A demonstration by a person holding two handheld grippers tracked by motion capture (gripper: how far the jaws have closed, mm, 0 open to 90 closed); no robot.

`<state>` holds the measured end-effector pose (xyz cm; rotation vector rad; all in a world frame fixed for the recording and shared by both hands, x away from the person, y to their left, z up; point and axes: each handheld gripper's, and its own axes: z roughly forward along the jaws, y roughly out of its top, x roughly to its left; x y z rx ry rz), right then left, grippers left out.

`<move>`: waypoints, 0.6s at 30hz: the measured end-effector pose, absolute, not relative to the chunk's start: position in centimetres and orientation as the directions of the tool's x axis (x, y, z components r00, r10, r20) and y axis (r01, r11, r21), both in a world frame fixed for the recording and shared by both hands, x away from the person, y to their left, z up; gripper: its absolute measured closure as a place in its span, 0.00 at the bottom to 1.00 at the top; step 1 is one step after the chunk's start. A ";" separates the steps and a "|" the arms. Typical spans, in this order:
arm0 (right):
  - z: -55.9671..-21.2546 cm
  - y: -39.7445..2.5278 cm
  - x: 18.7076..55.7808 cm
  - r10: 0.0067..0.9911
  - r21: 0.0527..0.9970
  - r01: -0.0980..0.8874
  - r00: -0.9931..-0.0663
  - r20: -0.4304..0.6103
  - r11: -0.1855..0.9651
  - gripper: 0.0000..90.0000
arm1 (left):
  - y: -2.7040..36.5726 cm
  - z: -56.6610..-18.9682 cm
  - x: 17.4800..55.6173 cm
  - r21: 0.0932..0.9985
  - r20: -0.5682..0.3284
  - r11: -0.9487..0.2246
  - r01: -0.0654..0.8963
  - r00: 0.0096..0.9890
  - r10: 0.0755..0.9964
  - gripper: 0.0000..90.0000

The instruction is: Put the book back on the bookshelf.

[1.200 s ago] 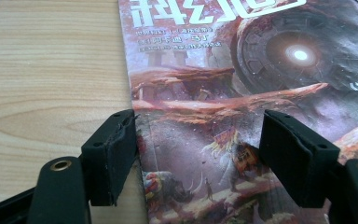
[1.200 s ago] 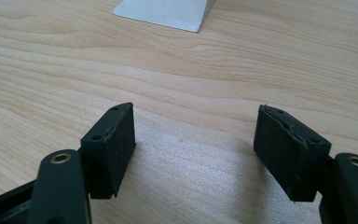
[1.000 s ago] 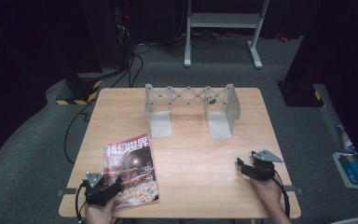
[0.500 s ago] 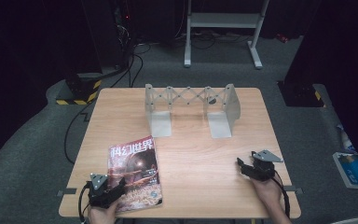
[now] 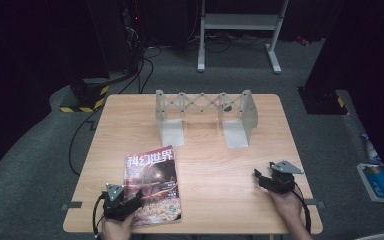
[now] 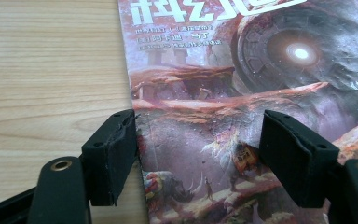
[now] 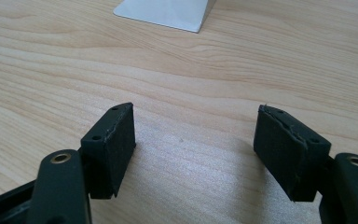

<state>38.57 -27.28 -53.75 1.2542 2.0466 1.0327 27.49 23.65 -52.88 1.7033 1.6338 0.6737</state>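
Note:
A magazine (image 5: 151, 182) with a reddish cover and white title lies flat near the table's front left; its cover (image 6: 242, 84) spreads under my left jaws. My left gripper (image 5: 125, 202) hovers over the magazine's near left corner, open, one jaw at the spine edge and one over the cover (image 6: 198, 149). My right gripper (image 5: 266, 180) rests at the front right, open above bare wood (image 7: 193, 140), nothing between its jaws. A grey expandable metal book rack (image 5: 205, 112) stands at the table's far middle; one of its feet (image 7: 165, 11) lies ahead of the right gripper.
The wooden table (image 5: 205, 170) has bare surface between the magazine and the right gripper. On the floor beyond stand a white frame (image 5: 240, 30) and cables; a blue-and-white item (image 5: 380, 180) lies on the floor at right.
My left gripper has drawn back toward the table's front edge, and the magazine has slid slightly nearer with it. The right gripper has stayed put.

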 end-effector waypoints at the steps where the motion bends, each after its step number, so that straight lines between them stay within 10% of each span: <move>1: -53.8 -27.3 38.6 0.900 0.819 0.501 -0.434 -0.041 0.280 0.33 | 23.5 -52.9 27.6 0.763 -0.086 0.012 0.647 0.083 0.993 0.31; 18: -53.8 -27.3 38.5 0.898 0.819 0.498 -0.438 -0.047 0.286 0.33 | 21.6 -52.6 28.6 0.748 -0.084 -0.016 0.663 0.119 0.989 0.31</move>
